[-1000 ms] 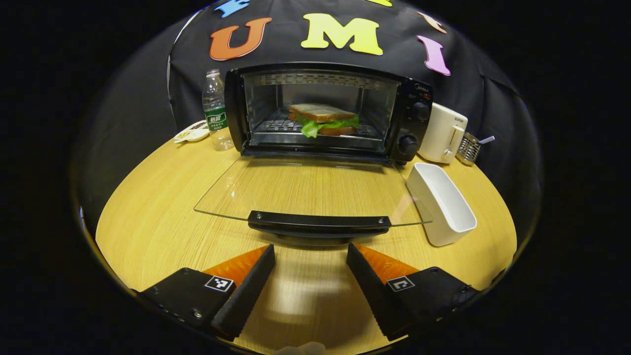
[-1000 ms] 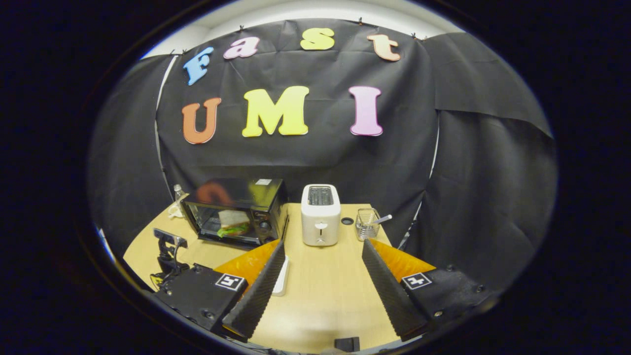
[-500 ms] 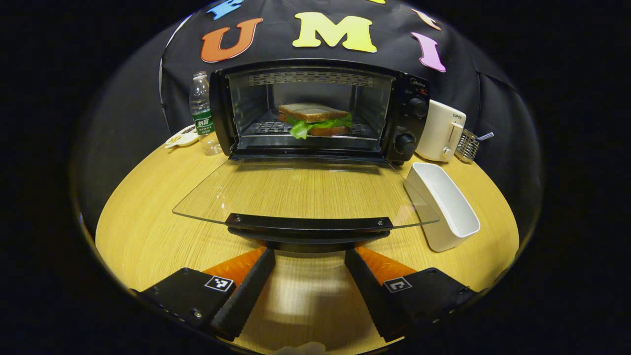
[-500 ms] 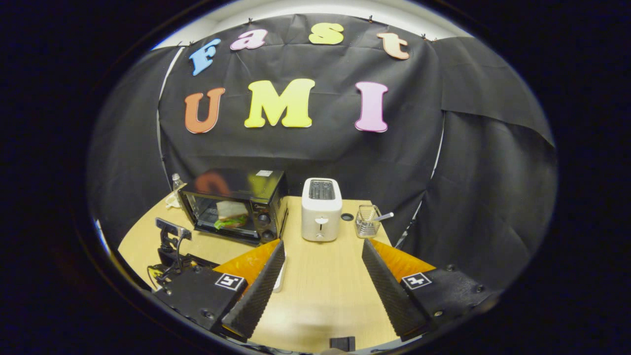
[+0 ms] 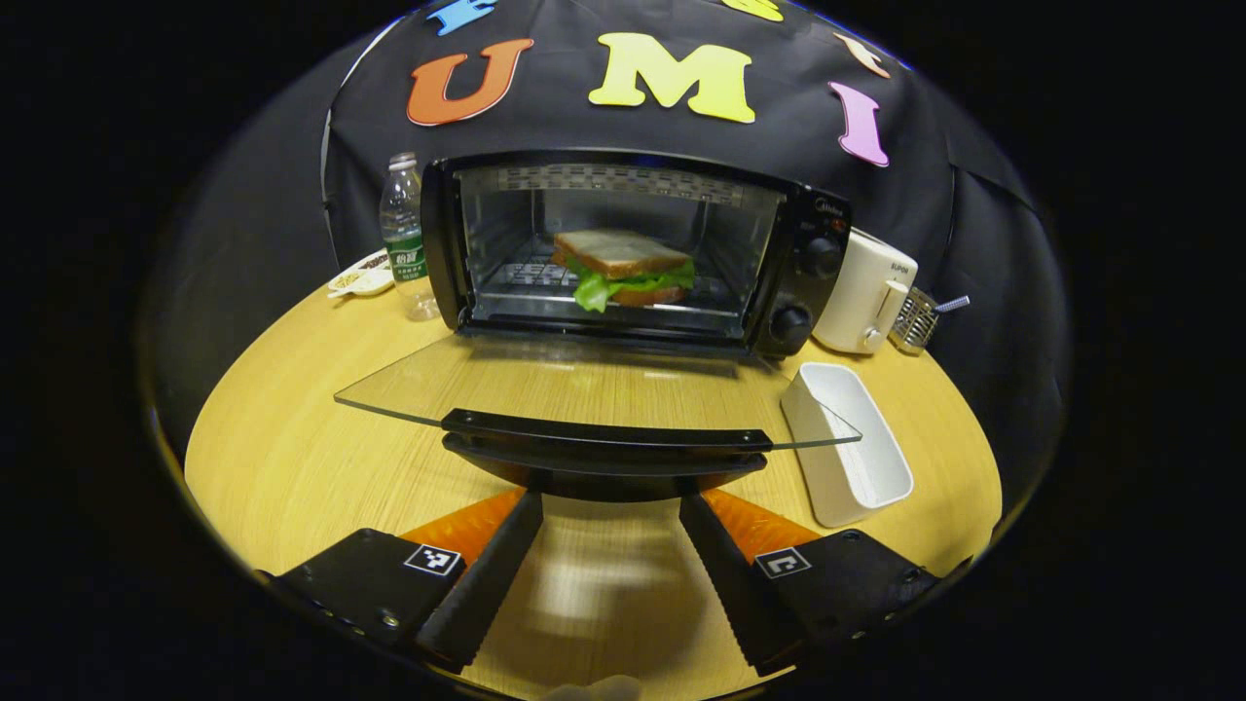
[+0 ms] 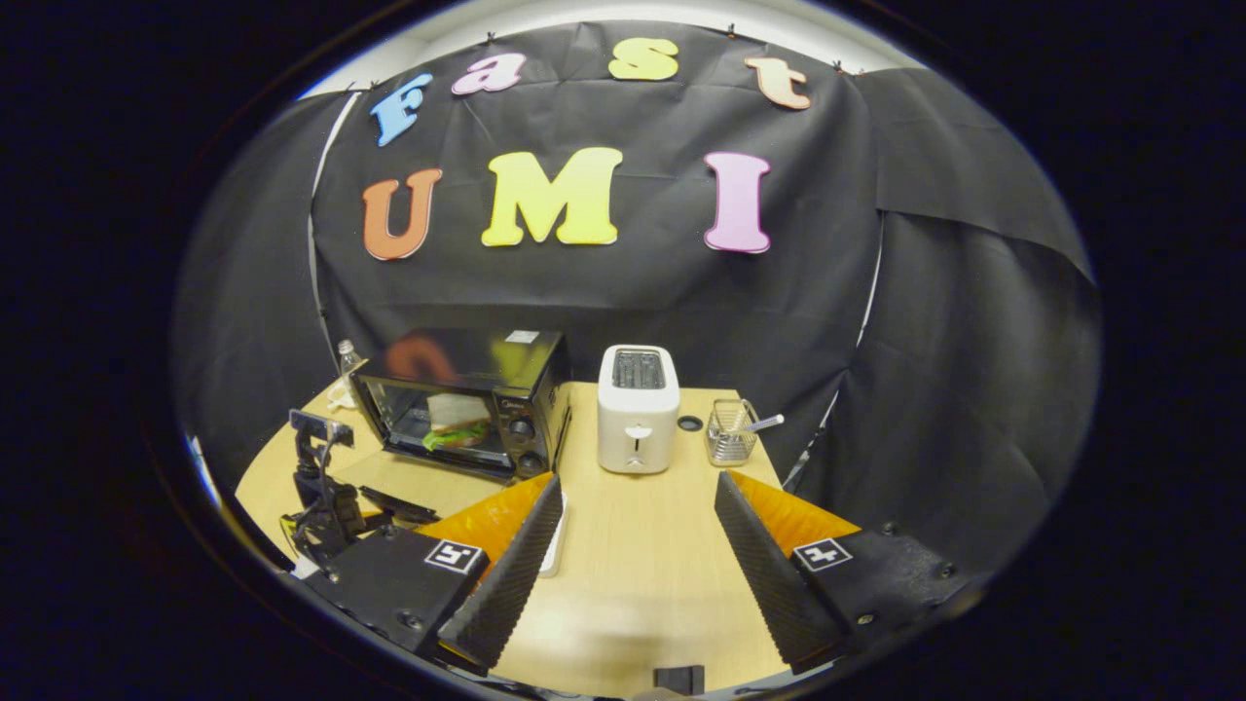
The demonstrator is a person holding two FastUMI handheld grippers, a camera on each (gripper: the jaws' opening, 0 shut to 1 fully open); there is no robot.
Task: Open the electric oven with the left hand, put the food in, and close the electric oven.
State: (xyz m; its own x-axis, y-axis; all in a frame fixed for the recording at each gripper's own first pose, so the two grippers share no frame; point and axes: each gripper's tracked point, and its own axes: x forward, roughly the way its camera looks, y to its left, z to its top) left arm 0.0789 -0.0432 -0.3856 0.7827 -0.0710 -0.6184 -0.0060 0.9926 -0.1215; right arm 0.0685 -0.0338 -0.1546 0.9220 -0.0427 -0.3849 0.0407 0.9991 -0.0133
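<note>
Sandwich [image 5: 623, 265] sits in the open oven [image 5: 633, 248]; white tub [image 5: 849, 443] empty; left gripper [image 5: 608, 545] and right gripper [image 6: 633, 545] gape wide

You get even overhead light: the table [image 5: 292, 458] is bright, the booth's wall dim, with a soft glare patch on the wood between the left gripper [image 5: 608, 565] fingers. Glass door [image 5: 584, 385] shows faint reflections; shadows are soft. Strong fisheye bending at the edges, centre sharp.
</note>
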